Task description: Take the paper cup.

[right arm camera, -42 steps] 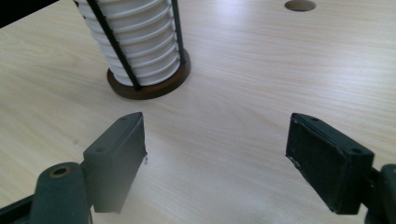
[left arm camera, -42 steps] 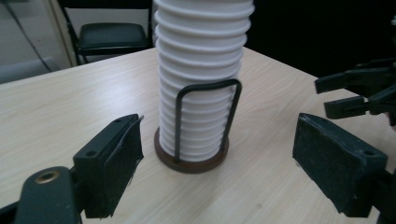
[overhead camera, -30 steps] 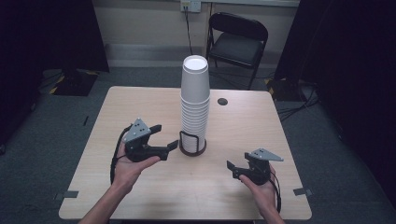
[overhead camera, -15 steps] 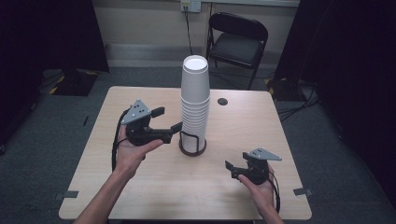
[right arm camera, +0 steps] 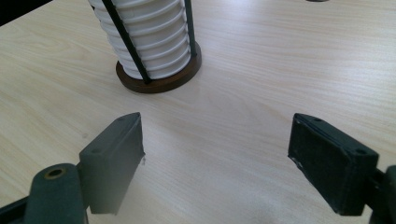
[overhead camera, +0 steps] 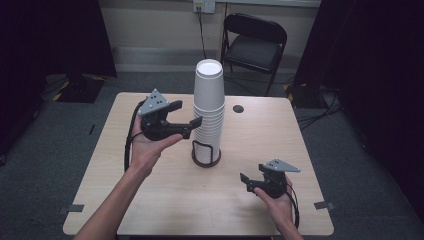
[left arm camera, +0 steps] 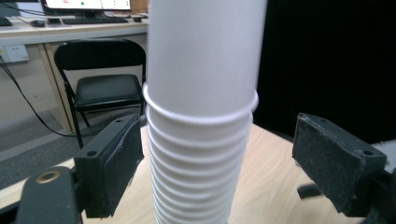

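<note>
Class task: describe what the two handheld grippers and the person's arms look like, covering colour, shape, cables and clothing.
Both the left gripper and right gripper are black, each topped by a grey three-cornered plate, with two blocky jaws faced by dark rough pads. A black cable trails from each. The forearms are bare, with no sleeves.

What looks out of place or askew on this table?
Nothing stands out. The stack of cups stands straight in its holder, with no spill or damage visible; a small dark disc lies beyond it.
</note>
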### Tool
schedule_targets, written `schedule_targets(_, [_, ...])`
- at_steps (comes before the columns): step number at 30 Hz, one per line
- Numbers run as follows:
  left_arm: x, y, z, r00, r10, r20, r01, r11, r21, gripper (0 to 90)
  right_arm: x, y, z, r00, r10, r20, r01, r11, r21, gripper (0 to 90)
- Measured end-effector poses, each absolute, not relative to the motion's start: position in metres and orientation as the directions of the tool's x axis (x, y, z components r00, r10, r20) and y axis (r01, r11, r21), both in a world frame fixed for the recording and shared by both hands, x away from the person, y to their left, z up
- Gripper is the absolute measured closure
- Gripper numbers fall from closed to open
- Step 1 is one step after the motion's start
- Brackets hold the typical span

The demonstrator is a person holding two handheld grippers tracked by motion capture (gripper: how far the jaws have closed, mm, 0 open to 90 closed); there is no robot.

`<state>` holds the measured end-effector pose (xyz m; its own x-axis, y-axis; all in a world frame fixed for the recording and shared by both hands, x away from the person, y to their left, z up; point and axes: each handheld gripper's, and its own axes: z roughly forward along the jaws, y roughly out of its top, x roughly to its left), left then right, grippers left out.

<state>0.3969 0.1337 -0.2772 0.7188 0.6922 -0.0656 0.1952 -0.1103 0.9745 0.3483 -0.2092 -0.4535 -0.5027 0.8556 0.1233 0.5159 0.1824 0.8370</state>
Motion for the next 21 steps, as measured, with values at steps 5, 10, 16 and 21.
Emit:
schedule_targets(5, [0.404,0.132,-0.266,0.725,0.686,-0.062,0.190,-0.113,0.975,15.8,0.349,-0.210,-0.454,-0.498,0.858,0.127,0.523,0.181,0.833,17.8])
schedule_targets(10, [0.410,0.128,-0.254,0.726,0.685,-0.061,0.179,-0.103,0.978,15.7,0.349,-0.209,-0.454,-0.500,0.857,0.121,0.519,0.185,0.834,17.8])
schedule_targets(16, [0.422,0.120,-0.243,0.725,0.685,-0.068,0.181,-0.095,0.979,15.6,0.349,-0.209,-0.456,-0.497,0.860,0.114,0.533,0.200,0.822,19.3])
schedule_targets(21, [0.429,0.116,-0.240,0.730,0.678,-0.082,0.185,-0.080,0.980,15.6,0.350,-0.209,-0.456,-0.488,0.865,0.117,0.537,0.192,0.821,18.1])
